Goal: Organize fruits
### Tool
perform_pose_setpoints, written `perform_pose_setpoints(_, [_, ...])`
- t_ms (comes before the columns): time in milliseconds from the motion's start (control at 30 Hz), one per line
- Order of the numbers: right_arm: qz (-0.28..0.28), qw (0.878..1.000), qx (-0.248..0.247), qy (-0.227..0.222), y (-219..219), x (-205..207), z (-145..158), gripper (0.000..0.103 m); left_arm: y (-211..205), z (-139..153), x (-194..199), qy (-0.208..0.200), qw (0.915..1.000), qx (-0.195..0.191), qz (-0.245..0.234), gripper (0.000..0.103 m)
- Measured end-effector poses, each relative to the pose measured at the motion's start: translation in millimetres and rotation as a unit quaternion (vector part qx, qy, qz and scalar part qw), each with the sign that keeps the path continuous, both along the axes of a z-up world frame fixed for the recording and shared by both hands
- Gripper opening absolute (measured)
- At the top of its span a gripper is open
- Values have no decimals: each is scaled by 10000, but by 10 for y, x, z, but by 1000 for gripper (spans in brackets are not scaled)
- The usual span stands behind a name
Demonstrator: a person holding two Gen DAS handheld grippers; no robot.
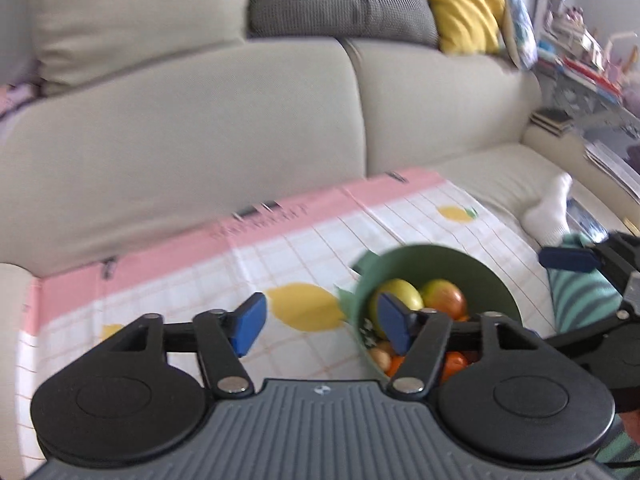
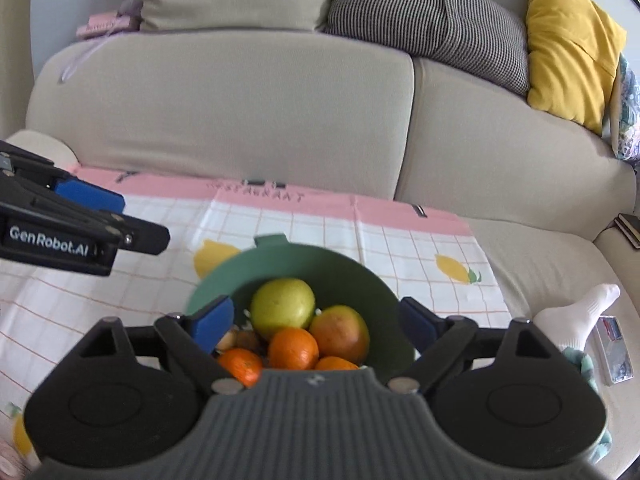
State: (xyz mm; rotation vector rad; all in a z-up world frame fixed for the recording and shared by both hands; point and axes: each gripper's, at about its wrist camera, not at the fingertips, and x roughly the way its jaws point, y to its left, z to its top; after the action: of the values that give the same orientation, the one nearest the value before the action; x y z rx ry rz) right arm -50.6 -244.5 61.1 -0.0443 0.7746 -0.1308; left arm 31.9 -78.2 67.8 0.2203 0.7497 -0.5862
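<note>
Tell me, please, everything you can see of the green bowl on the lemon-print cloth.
The green bowl is round, deep and matte, plastic by its look, with a small tab on its far rim. It stands upright on the checked lemon-print cloth over the sofa seat and holds a yellow-green apple, a reddish apple and several oranges. Nothing grips it.

bowl [image 2: 304, 264] front hidden, cloth lettering [image 2: 256, 194] blurred

A bowl [image 2: 320, 264] is sitting on a tablecloth [image 2: 400, 248] in front of a sofa [image 2: 240, 112]; apples [image 2: 282, 307] are lying behind oranges [image 2: 294, 347] inside it, and a socked foot [image 2: 580, 316] is resting to its right.
</note>
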Motion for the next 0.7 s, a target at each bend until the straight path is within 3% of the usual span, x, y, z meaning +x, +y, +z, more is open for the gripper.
perform_pose_setpoints(300, [-209,9987,286,-357,416,-272,352,99,469,351,-430,-774,9937,138,800,90])
perform_pose_setpoints(467, [-352,9980,439,-273,607,-439,357,99,671,330,-606,-777,9868,345,1378,90])
perform_pose_setpoints(700, [-270,9987,435,-37,834,-567,240,99,898,134,-825,-445,9847,429,1628,90])
